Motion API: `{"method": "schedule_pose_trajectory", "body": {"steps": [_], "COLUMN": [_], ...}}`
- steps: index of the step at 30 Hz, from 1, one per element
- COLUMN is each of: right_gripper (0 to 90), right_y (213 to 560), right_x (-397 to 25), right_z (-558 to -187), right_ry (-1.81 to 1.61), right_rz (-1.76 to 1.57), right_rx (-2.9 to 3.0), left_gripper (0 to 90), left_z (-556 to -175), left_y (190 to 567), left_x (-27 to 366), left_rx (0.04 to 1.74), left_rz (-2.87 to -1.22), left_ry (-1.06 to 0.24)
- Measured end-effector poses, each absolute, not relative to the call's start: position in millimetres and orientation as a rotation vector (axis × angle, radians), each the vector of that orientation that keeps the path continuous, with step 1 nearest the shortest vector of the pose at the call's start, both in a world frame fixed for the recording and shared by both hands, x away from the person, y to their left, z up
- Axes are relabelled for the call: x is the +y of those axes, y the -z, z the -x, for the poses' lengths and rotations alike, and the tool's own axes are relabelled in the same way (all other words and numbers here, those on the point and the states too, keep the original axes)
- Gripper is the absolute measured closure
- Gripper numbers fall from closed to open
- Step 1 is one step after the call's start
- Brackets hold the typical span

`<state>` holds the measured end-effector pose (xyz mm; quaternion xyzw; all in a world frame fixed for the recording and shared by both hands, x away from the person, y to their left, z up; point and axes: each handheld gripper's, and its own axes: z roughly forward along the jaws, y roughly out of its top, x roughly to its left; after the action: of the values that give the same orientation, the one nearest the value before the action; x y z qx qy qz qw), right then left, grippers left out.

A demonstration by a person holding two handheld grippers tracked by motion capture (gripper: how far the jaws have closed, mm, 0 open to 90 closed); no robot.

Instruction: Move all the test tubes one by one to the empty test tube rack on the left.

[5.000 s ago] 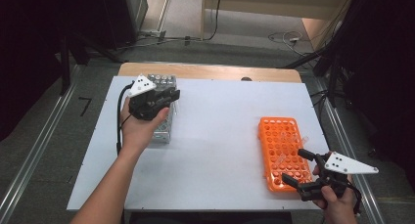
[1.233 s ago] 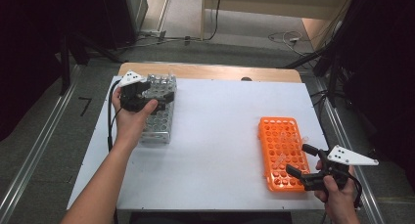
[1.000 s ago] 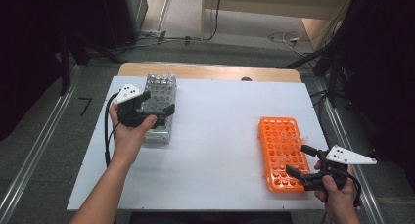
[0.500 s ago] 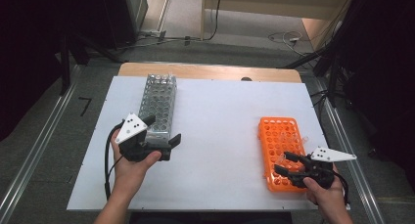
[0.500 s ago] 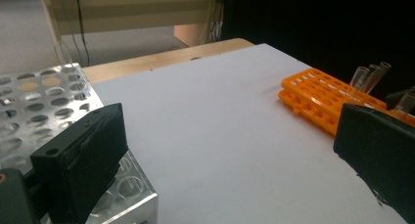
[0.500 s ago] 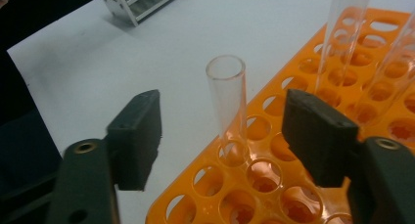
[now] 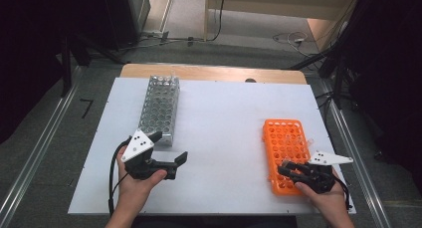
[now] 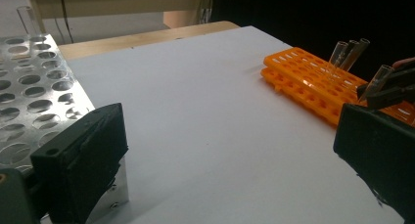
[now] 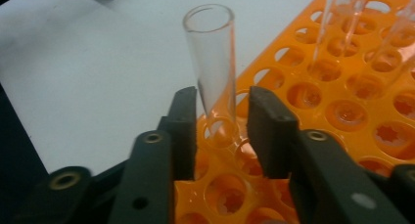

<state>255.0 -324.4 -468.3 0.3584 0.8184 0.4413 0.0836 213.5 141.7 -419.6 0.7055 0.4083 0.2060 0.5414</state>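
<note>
Right gripper [image 9: 218,119]: seen at the lower right of the high view [image 7: 293,171], over the near end of the orange tube rack [image 7: 286,153]. Jaws are set either side of a glass test tube [image 9: 213,62]; whether the tube is touched by both jaws cannot be told, since a thin gap appears on the right side.
Glass test tube: stood slightly tilted at centre of the right gripper view, its foot seated in a hole near the rack's left edge, open mouth upward.
Other tubes [image 9: 342,23]: seen in the upper right of the right gripper view, standing in farther holes of the orange rack.
Left gripper [image 7: 171,153]: held at the lower left of the high view, just below the near end of the metal tube rack [image 7: 159,108]. Jaws are spread wide, nothing between them.
Metal tube rack: laid lengthwise in the upper left of the white tabletop [image 7: 224,113]; one clear tube [image 8: 24,18] noted at its far end.
Racks: well apart, bare tabletop between.
</note>
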Motion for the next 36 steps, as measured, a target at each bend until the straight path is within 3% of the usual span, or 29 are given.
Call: {"method": "schedule_pose_trajectory", "body": {"steps": [9,18,36], "right_gripper": [73.7,74.2,74.4], "right_y": [470,464,419], "right_x": [-318,-320,-316], "right_z": [-250,-249,-244], "right_ry": [-1.251,-1.276,-1.331], "right_rz": [-1.054,-1.094,-1.026], "right_rx": [2.395,2.374,2.327], "left_gripper": [0.0,0.0,0.0], "left_z": [-213,-213,-216], "left_y": [423,424,422], "left_x": [134,133,131], "left_rx": [0.956,0.95,0.939], "left_rz": [-1.698,-1.701,-1.69], "left_ry": [-0.467,-0.453,-0.43]}}
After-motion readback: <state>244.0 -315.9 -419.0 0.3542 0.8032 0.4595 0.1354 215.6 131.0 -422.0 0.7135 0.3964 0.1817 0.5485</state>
